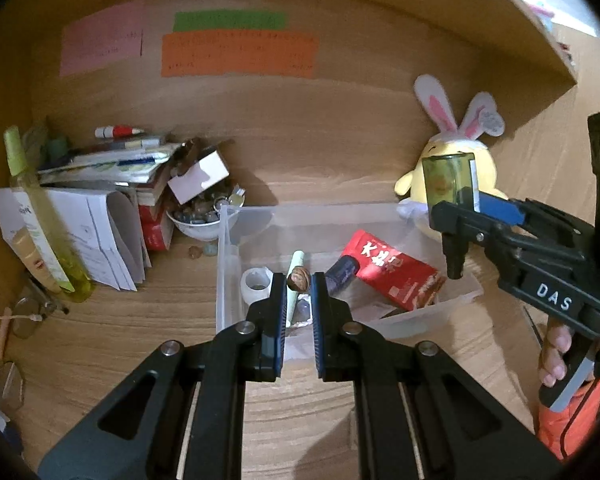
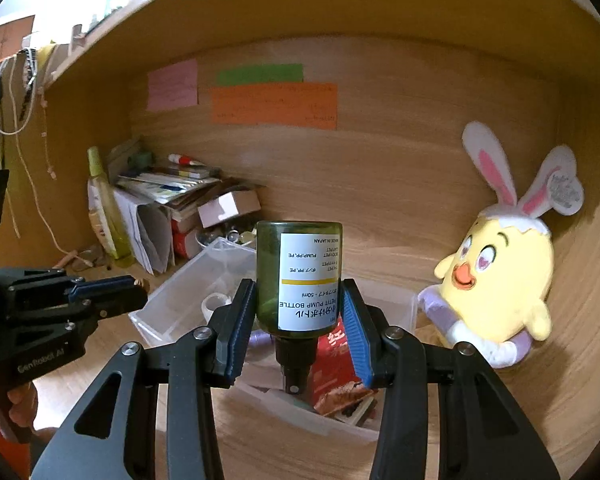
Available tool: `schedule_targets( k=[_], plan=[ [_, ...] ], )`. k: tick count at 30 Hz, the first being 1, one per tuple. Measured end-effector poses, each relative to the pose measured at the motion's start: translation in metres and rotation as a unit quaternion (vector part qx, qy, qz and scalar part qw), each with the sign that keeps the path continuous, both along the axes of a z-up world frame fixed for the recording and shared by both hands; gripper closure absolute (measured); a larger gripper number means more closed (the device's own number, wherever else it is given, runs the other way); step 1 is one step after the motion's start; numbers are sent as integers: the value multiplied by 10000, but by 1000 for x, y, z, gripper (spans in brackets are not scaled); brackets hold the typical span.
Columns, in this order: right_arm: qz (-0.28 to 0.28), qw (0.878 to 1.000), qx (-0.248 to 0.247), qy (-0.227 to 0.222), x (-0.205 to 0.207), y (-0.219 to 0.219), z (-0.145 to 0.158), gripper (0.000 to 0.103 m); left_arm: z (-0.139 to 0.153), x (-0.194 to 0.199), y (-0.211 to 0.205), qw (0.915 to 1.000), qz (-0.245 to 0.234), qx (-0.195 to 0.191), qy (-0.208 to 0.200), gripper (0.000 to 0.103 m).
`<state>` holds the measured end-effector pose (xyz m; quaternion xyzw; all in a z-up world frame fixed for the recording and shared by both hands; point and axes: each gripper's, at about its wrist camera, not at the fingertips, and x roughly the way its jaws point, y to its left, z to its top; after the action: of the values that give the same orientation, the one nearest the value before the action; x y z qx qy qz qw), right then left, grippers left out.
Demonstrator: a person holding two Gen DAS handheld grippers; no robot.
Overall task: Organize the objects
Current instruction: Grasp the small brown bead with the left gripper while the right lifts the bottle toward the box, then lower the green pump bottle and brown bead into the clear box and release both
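My left gripper (image 1: 298, 285) is shut on a small brown marbled stone (image 1: 299, 279), held above a clear plastic bin (image 1: 225, 248). In the bin lie a red carton (image 1: 394, 276), a white ring (image 1: 256, 282) and a pale green stick (image 1: 297, 260). My right gripper (image 2: 298, 286) is shut on a dark green pump bottle (image 2: 298, 272), white label upside down and pump head towards the camera, above the bin (image 2: 168, 288). In the left wrist view the right gripper (image 1: 462, 196) holds the bottle (image 1: 446, 178) over the bin's right end. The left gripper (image 2: 138, 283) shows at the left of the right wrist view.
A yellow plush chick with rabbit ears (image 2: 500, 276) stands right of the bin. Left of it are a white bowl of stones (image 1: 198, 220), a pile of books and papers (image 1: 112, 184), a tall green bottle (image 1: 40, 216) and glasses (image 1: 30, 314). Coloured notes (image 1: 238, 54) hang on the wooden back wall.
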<state>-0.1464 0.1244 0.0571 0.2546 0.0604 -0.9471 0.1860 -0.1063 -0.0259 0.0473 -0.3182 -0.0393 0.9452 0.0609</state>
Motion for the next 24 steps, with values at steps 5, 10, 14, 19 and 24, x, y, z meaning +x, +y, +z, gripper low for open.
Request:
schedule_targets(
  k=[5,10,14,19,24],
  plan=[
    [-7,9996,75,-274,-16,-5,-22,64,-16,-19,-2,9996,84,13,-253,92],
    [-113,9986,222,-456,-31,-8,-39,64,-28,-30,0,9993,138,-40,-335,92],
    [-223,9974,321,-598,-42,-10,-50,64,-35,-36,1,9992,115,-1,-378,92],
    [-281,9959,547,-659,-48,-17,-60,64,-46,-45,1,9988,64,59,-473,92],
    [-236,9949,617,-762,-50,-25,-67,64,-49,-46,0,9987,43,86,-498,92]
  ],
)
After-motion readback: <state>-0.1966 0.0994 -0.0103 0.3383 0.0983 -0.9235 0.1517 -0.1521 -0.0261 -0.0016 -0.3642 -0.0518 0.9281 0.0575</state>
